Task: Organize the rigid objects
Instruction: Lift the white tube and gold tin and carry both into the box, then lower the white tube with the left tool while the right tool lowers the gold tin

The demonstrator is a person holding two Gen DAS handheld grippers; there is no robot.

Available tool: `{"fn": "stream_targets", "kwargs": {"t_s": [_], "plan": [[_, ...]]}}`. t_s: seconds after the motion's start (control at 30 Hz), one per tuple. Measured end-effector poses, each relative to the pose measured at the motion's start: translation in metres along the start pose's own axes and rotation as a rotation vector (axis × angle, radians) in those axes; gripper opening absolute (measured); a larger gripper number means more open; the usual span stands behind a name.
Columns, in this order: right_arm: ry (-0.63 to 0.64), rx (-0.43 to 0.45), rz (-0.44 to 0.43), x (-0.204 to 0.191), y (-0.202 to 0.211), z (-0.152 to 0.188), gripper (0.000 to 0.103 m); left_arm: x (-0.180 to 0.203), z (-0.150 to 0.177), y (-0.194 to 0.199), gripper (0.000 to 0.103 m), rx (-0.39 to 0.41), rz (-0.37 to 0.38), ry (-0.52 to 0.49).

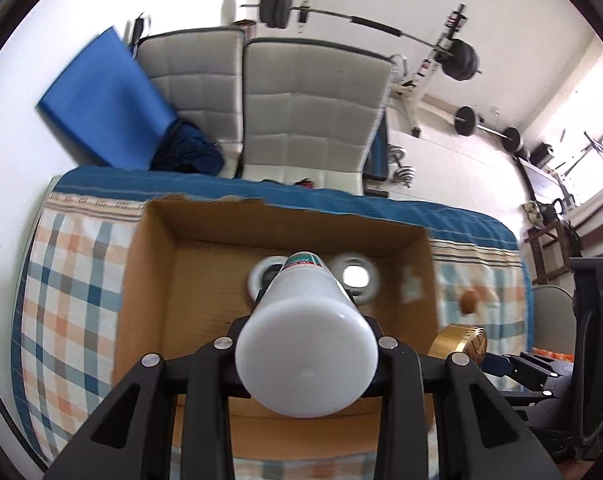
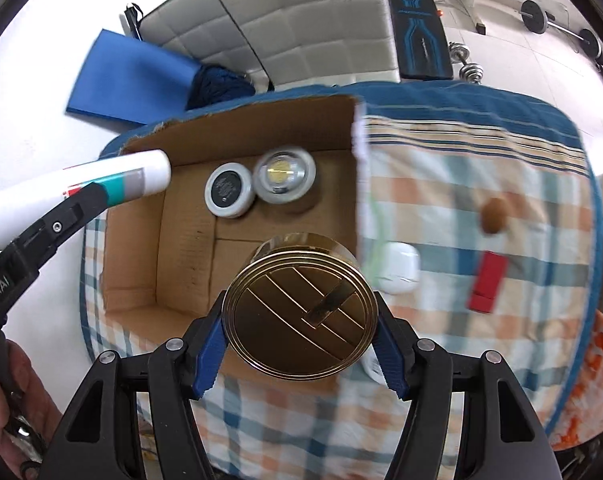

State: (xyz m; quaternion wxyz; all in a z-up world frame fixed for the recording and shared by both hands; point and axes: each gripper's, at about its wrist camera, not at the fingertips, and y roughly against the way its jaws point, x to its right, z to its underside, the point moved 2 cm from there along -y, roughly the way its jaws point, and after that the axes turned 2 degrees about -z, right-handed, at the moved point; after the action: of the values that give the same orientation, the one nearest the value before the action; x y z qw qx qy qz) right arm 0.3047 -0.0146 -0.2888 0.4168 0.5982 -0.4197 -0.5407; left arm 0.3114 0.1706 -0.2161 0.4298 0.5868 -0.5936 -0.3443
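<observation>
- Over the checked cloth point(image 2: 441, 184), the right gripper point(image 2: 301, 344) clamps a round gold tin point(image 2: 301, 308) between its blue pads point(image 2: 209, 356); the lid shows raised diagonal bands and concentric rings.
- The left gripper point(image 1: 307, 344) grips a white cylindrical bottle point(image 1: 307, 344), base toward its camera, with a teal and red label point(image 2: 113, 192) near the far end.
- Both hang above the open cardboard box point(image 2: 149, 240).
- Inside the box, two round jars point(image 2: 229, 194) sit touching.
- Right of the box lie a white case point(image 2: 399, 266), a red block point(image 2: 487, 282) and a brown oval piece point(image 2: 495, 210).

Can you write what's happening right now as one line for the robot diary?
left tongs: shut on white plastic bottle | right tongs: shut on round gold tin | both over brown cardboard box | inside: two round jars
</observation>
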Motion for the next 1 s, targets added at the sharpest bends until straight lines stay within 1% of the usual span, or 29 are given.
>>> {"fn": "stream_targets", "kwargs": {"t_s": [0.07,0.13,0.23,0.33,0.4,0.43,0.53,0.63,0.73,0.8,0.87,1.0], "plan": [[-0.016,-0.02,0.014,-0.011,-0.027,-0.007,0.067,-0.028,-0.003,-0.026,0.03,-0.036,-0.008,0.019],[-0.019,-0.029,0.051,-0.02,-0.049,-0.012,0.067,-0.051,-0.005,-0.049,0.029,-0.064,-0.017,0.025],[-0.017,-0.049,0.117,-0.028,-0.082,-0.015,0.067,-0.073,-0.005,-0.082,0.03,-0.095,-0.037,0.017],[-0.006,-0.081,0.183,-0.03,-0.108,-0.013,0.067,-0.083,0.006,-0.112,0.03,-0.153,-0.027,0.008],[0.035,-0.08,0.246,-0.037,-0.116,-0.009,0.067,-0.084,0.017,-0.121,0.03,-0.183,-0.016,0.011],[0.047,-0.086,0.255,-0.04,-0.119,-0.008,0.067,-0.083,0.026,-0.126,0.03,-0.197,-0.011,0.011],[0.083,-0.108,0.3,-0.05,-0.129,-0.004,0.067,-0.08,0.035,-0.125,0.03,-0.185,-0.022,-0.002],[0.054,-0.181,0.267,-0.049,-0.147,0.003,0.067,-0.08,0.041,-0.125,0.03,-0.213,-0.007,0.029],[0.029,-0.21,0.26,-0.046,-0.16,0.008,0.067,-0.084,0.052,-0.129,0.03,-0.26,0.008,0.053],[0.016,-0.225,0.253,-0.045,-0.166,0.009,0.067,-0.083,0.06,-0.135,0.029,-0.301,0.018,0.052],[0.005,-0.232,0.257,-0.044,-0.172,0.008,0.067,-0.083,0.062,-0.141,0.029,-0.33,-0.006,0.056],[-0.021,-0.253,0.265,-0.041,-0.182,-0.001,0.067,-0.084,0.055,-0.152,0.029,-0.352,-0.04,0.053]]}}
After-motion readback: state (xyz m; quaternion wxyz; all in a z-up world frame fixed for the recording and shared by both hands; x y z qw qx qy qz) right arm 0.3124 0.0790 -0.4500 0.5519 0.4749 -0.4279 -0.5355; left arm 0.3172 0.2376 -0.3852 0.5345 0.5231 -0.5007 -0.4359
